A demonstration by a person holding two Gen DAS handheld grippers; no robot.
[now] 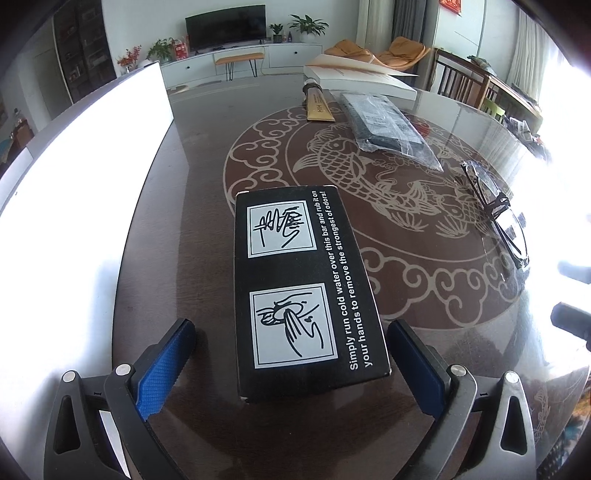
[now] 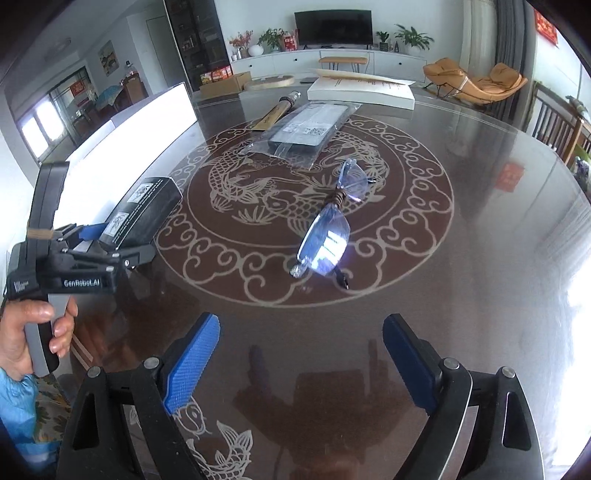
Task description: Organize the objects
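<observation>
Left wrist view: we see the left gripper [image 1: 291,363] spread wide, its blue pads clear of the black box [image 1: 303,288] lying between them on the table [image 1: 184,221]. Right wrist view: our right gripper [image 2: 301,363] gapes empty; folded glasses [image 2: 330,227] rest ahead, the box far left.

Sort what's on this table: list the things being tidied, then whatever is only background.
To tidy:
black box, between the open left gripper
glasses
bagged black item
gold tube
white book

Background:
TV
orange lounge chair
potted plants
bench
</observation>
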